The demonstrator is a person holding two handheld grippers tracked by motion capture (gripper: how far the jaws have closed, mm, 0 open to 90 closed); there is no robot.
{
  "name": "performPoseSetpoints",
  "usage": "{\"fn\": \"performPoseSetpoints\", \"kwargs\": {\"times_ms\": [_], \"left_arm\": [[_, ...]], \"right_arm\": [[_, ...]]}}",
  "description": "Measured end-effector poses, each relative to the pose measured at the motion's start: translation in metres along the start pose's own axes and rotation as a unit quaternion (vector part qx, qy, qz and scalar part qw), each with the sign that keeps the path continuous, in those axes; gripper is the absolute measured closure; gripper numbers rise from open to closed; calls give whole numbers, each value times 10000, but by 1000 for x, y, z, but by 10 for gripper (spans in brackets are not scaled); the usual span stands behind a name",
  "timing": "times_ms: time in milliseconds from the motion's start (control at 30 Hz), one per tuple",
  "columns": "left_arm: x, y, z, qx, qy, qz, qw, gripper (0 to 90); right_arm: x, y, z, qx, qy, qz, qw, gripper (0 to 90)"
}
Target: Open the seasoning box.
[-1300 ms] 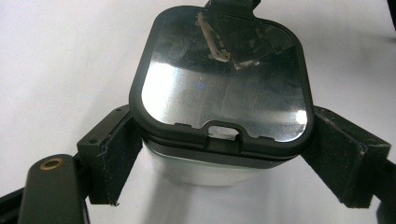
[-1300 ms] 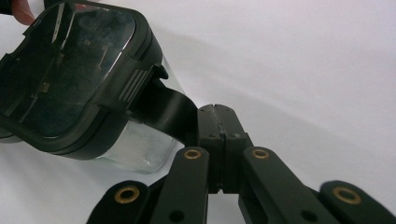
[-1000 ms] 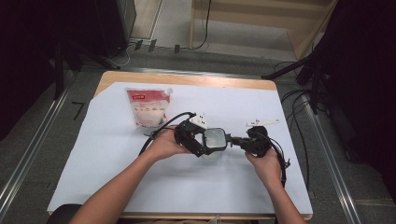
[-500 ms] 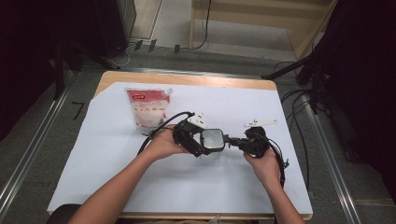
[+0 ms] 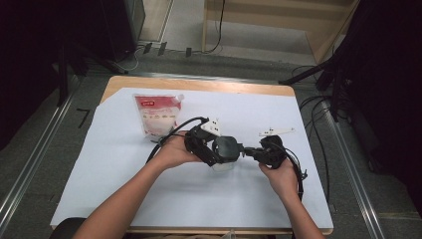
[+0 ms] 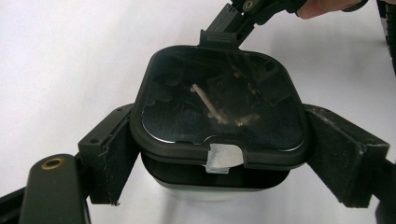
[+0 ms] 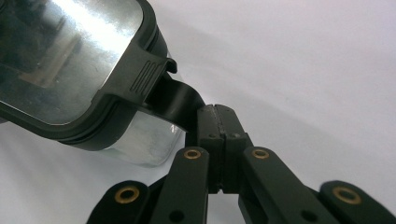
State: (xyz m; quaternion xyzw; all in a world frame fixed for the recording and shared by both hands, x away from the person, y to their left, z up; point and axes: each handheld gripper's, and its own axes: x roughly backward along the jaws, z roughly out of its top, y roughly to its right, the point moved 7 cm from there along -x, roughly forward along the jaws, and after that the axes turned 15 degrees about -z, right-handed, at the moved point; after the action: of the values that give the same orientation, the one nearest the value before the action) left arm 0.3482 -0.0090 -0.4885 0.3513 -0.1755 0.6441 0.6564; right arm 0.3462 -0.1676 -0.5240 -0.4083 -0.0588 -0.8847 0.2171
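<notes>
the left gripper (image 6: pixel 219 154) holds the square container (image 6: pixel 217 105) between its jaws, pads pressed on two opposite sides; the right gripper (image 7: pixel 215 123) has its jaws closed tight on the lid's latch tab (image 7: pixel 175 100) (black, hinged), the container just beyond the jaw tips, low over the bench (image 5: pixel 124 164).

We see container (image 6: pixel 219 116): black lid frame, glossy dark reflective panel, clear-to-metallic silvery body below, small whitish translucent tape patch (image 6: pixel 223 157) at lid edge. We note ribbed black latch tab (image 7: pixel 148 74) on lid. Left tool (image 6: pixel 219 154): matte black, brass-coloured rivets. Right tool (image 7: pixel 215 122): same black, brass rivets. Pouch (image 5: pixel 158 115): white with red top band. Counter (image 5: pixel 199 85): light wood edge, white sheet (image 5: pixel 119 159) on top.
</notes>
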Motion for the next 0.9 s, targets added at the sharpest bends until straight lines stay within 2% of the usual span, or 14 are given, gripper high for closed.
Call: {"fn": "performPoseSetpoints", "kwargs": {"times_ms": [67,133,300,467,500,533,600,733,900], "left_arm": [[2,1,2,-81,56,35,9999,173],[4,2,7,-43,187,-36,9998,184],[6,4,13,-26,116,27,9999,188],[7,7,20,27,193,10,9998,197],[8,9,21,51,275,-101,9996,248],[9,11,23,21,350,-273,9990,349],[8,12,25,-41,273,-219,9994,356],[7,12,28,28,275,-307,9991,358],[7,12,33,32,79,-301,9995,372]], "right_arm": [[0,0,0,18,23,4,10000,900],[0,-1,0,11,6,19,10000,900],[1,-2,0,11,2,25,10000,900],[2,-3,0,17,-3,37,10000,900],[2,-3,0,18,-7,37,10000,900],[2,-3,0,27,-10,26,10000,900],[2,-3,-1,30,-17,55,10000,900],[3,-3,0,26,0,62,10000,900],[3,-3,0,9,13,71,10000,900]]}}
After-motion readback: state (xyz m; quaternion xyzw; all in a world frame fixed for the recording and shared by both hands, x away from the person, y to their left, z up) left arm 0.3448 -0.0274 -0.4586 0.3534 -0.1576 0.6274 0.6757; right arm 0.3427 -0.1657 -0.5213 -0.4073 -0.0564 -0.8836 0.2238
